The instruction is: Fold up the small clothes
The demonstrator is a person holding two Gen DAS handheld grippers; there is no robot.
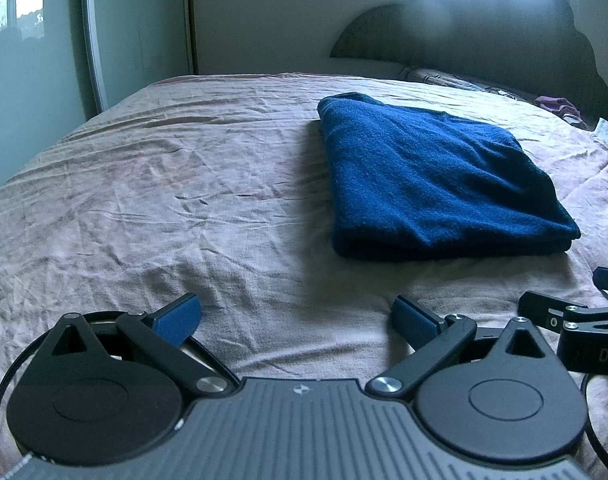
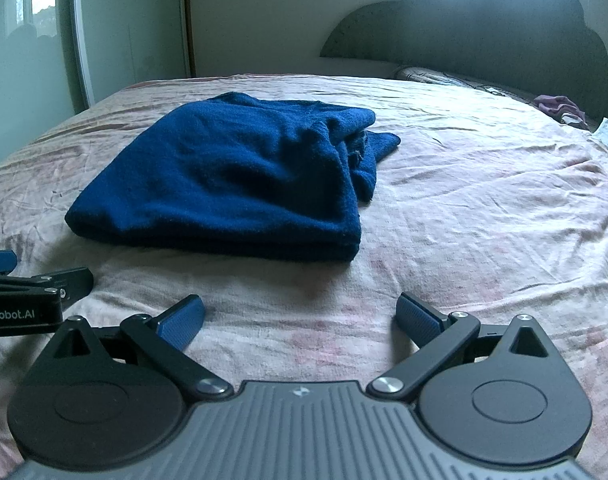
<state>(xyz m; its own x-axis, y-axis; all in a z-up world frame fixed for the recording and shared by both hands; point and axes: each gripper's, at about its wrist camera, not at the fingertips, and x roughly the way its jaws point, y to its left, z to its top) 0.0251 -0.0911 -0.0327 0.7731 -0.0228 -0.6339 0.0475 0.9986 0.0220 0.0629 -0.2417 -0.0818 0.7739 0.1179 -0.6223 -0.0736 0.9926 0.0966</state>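
A dark blue folded garment (image 1: 435, 176) lies flat on the pink bedsheet (image 1: 164, 184), ahead and to the right of my left gripper (image 1: 296, 320). In the right wrist view the garment (image 2: 232, 176) lies ahead and to the left of my right gripper (image 2: 300, 320), with a loose bunched edge on its right side. Both grippers are open and empty, low over the sheet near the bed's front. The right gripper's fingers (image 1: 551, 312) show at the right edge of the left view. The left gripper's fingers (image 2: 64, 280) show at the left edge of the right view.
A dark scalloped headboard (image 2: 483, 28) stands at the far end with a pillow (image 2: 435, 76) below it. A purple cloth (image 2: 559, 106) lies at the far right of the bed. A mirrored wardrobe door (image 2: 28, 40) stands on the left.
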